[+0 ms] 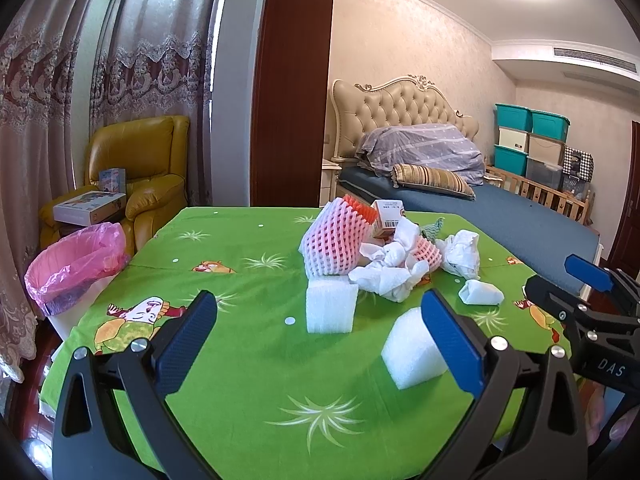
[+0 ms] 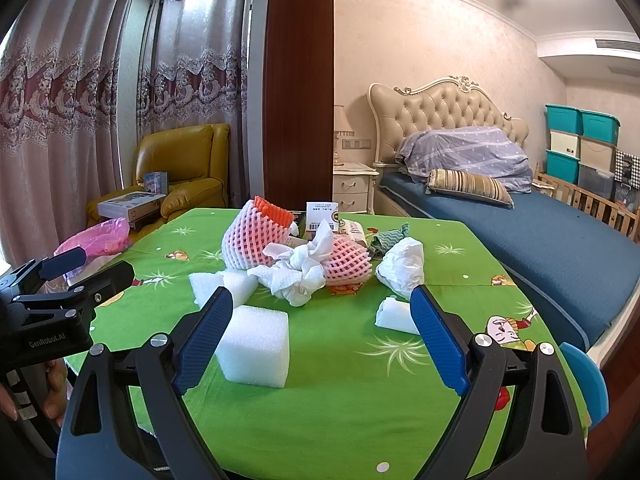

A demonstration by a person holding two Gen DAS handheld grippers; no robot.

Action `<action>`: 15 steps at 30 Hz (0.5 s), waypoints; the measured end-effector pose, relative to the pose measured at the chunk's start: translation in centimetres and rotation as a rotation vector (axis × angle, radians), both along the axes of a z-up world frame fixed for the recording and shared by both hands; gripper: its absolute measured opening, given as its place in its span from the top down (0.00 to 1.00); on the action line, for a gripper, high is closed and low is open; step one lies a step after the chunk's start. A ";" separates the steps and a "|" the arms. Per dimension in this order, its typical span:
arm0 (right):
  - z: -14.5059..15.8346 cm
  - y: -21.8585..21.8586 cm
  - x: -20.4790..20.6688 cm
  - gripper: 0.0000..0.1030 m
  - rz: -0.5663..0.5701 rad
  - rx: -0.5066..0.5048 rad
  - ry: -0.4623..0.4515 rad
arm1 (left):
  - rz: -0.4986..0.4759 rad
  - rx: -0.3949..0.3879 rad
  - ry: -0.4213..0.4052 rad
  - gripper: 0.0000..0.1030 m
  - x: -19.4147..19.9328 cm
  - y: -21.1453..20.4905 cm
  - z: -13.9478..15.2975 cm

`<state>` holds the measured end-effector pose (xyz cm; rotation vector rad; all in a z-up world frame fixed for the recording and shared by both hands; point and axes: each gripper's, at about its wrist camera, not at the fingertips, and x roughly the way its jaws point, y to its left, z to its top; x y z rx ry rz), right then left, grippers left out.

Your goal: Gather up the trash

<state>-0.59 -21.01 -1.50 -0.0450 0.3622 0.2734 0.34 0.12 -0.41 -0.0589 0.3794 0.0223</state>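
We hold both grippers wide open and empty over the green tablecloth (image 1: 248,364), the left gripper (image 1: 320,344) and the right gripper (image 2: 322,338) each pointing at the trash heap in the middle: foam blocks, crumpled tissue (image 2: 298,270), pink fruit netting (image 2: 248,248) and a small carton (image 2: 321,220). The nearest foam block (image 2: 256,350) sits just beside our right gripper's left finger, so we should probably centre the fingers on it, squeeze gently because foam gives, then carry it to the pink-lined bin (image 1: 74,266) off the table's left edge.
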 end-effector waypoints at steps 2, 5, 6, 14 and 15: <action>0.0 0.0 0.0 0.17 0.000 0.000 -0.001 | 0.001 0.001 -0.001 0.04 0.0 0.0 0.0; 0.0 0.0 0.0 0.17 0.000 -0.002 -0.002 | 0.000 -0.001 -0.004 0.04 -0.2 0.0 -0.1; 0.1 0.0 0.0 0.17 0.000 -0.001 -0.001 | -0.001 -0.001 -0.004 0.04 -0.2 0.1 -0.2; 0.0 0.2 -0.1 0.17 0.003 -0.002 -0.002 | 0.008 -0.012 -0.013 0.04 -0.4 0.4 -0.3; -0.1 0.2 -0.1 0.17 0.004 -0.001 -0.001 | 0.009 -0.016 -0.012 0.04 -0.4 0.5 -0.3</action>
